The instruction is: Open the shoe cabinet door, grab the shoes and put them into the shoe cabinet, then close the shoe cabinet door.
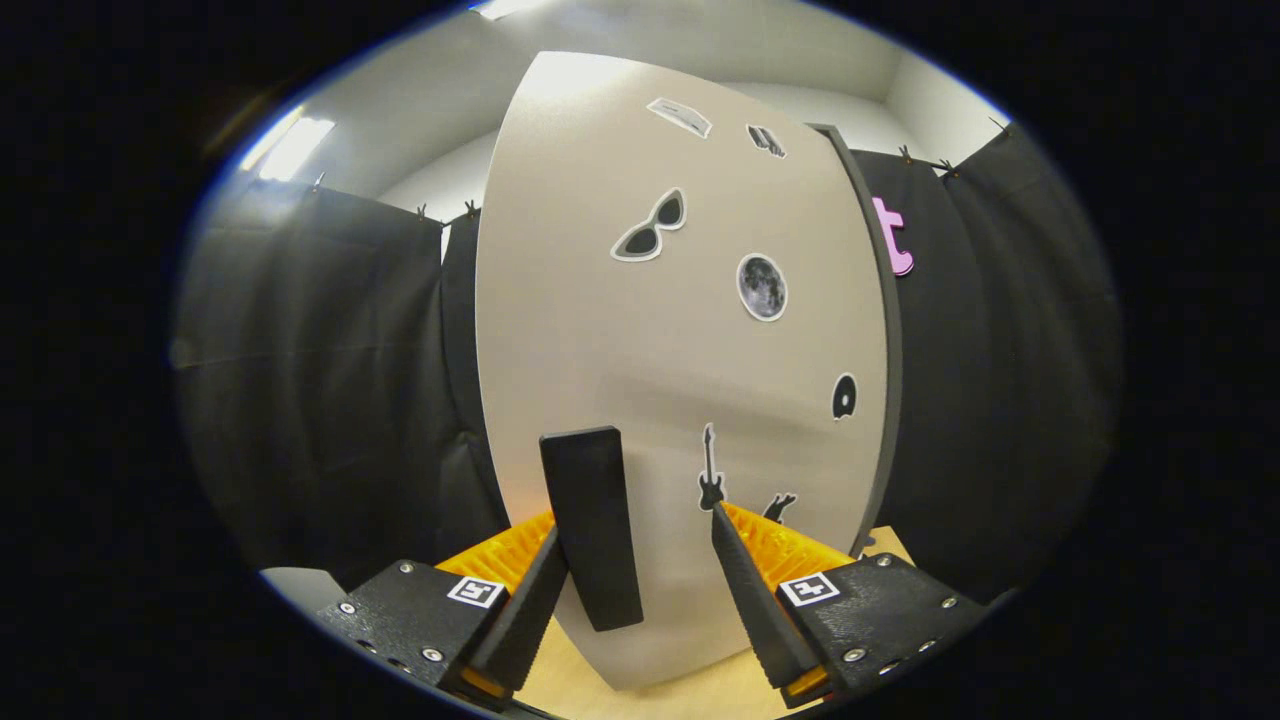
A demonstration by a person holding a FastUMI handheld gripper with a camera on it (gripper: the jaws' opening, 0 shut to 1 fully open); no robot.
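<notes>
The shoe cabinet's beige door [600, 340] stands close ahead of me, dotted with small stickers. Its black upright bar handle [592, 520] sits between my fingers, right against the left fingertip [548, 560]. The right fingertip [722, 530] stands apart from the handle, with bare door showing in the gap. My gripper [635, 522] is open around the handle. A dark edge [885, 330] runs down the door's right side. I cannot tell whether the door is ajar.
Black cloth wall hangs to the left [320, 380] and right [1000, 400] of the cabinet. A light wooden surface [650, 695] lies below the door's bottom edge. Something pale grey [300, 585] sits low beside the left finger.
</notes>
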